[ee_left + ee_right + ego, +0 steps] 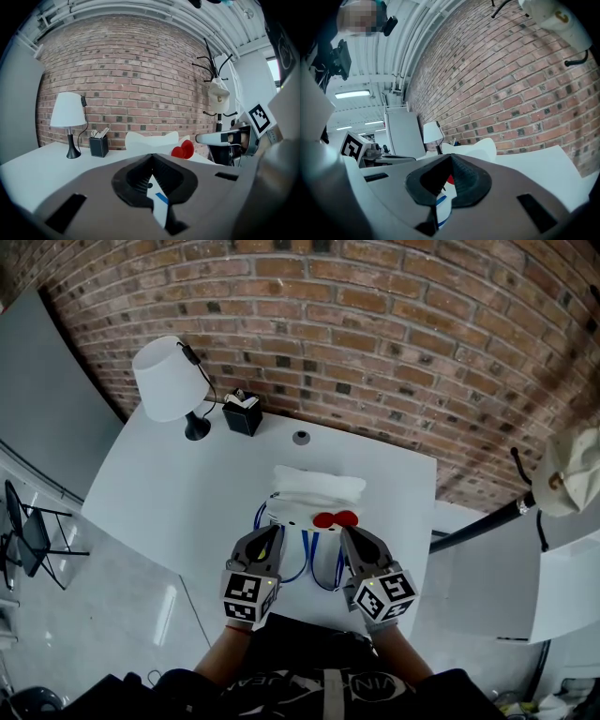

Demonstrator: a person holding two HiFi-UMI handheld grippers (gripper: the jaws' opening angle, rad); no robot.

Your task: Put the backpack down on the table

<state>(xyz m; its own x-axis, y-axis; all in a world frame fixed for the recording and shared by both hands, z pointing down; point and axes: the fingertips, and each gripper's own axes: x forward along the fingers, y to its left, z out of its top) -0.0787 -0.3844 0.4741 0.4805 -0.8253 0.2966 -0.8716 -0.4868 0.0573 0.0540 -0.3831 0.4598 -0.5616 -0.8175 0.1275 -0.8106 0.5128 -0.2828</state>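
Left gripper (275,532) and right gripper (349,532) each clamped tight on a blue-edged white strap (160,208), I held the white, red-bowed fabric backpack (314,488) on the white table (187,484), white lamp (169,381) at ten o'clock.

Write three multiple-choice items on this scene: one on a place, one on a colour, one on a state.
1. Where does the lamp stand?
A. On the floor.
B. On the table, left of the black box.
C. On a shelf.

2. What colour is the bow on the backpack?
A. Green.
B. Yellow.
C. Red.

3. How is the left hand-held gripper?
A. Shut on a strap.
B. Wide open, empty.
C. Lying flat on the table.

Answers:
1 B: the lamp's base rests at the table's far left, by the box.
2 C: the bow shows red in the head view.
3 A: the left gripper view shows the jaws closed on the white, blue-edged strap.
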